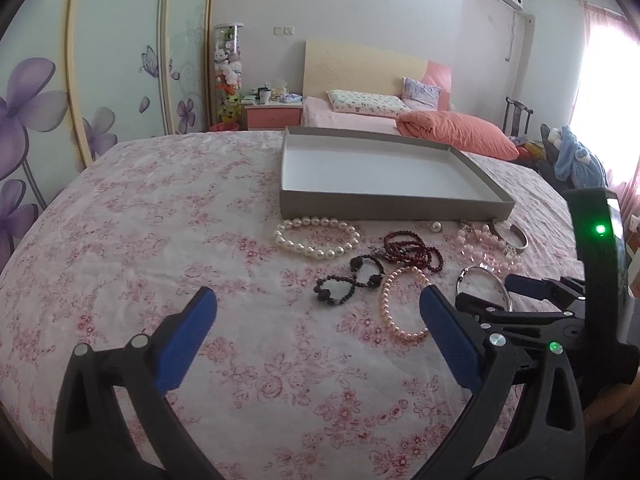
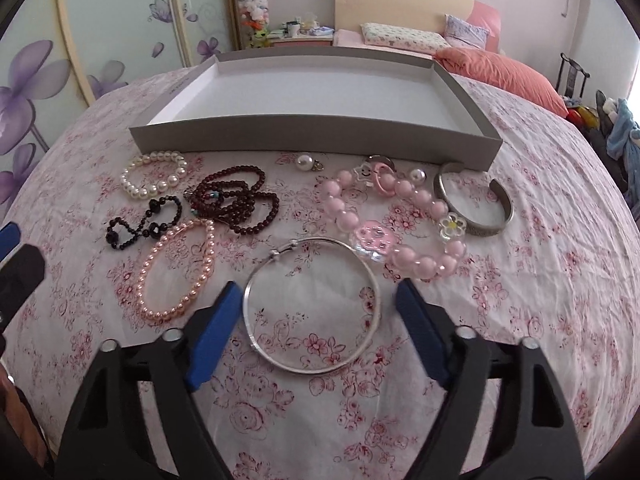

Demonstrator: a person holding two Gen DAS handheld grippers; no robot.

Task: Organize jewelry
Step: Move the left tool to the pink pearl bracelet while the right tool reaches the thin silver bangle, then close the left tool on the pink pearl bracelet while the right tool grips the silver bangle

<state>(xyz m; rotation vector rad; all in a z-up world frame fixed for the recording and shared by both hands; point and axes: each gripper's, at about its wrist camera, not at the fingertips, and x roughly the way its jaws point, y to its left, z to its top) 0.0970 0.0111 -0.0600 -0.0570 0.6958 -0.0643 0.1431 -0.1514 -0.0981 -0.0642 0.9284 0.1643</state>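
Note:
An empty grey tray (image 2: 312, 136) (image 1: 384, 200) lies on the floral cloth. In front of it lie a white pearl bracelet (image 2: 138, 190) (image 1: 280, 237), dark red beads (image 2: 256, 200) (image 1: 434, 258), a black bead bracelet (image 2: 120, 232) (image 1: 332, 298), a pink pearl bracelet (image 2: 146, 272) (image 1: 384, 300), a chunky pink bracelet (image 2: 340, 208), a silver cuff (image 2: 504, 204) and a thin silver bangle (image 2: 250, 284). My right gripper (image 2: 318, 300) is open, its fingers on either side of the bangle. My left gripper (image 1: 318, 312) is open and empty, just short of the black and pink bracelets.
A loose pearl pendant (image 2: 306, 162) and a pink ring (image 2: 380, 176) lie near the tray's front wall. The right gripper's body (image 1: 560, 308) sits close beside my left one. A bed with pillows (image 1: 456, 132) stands behind the table.

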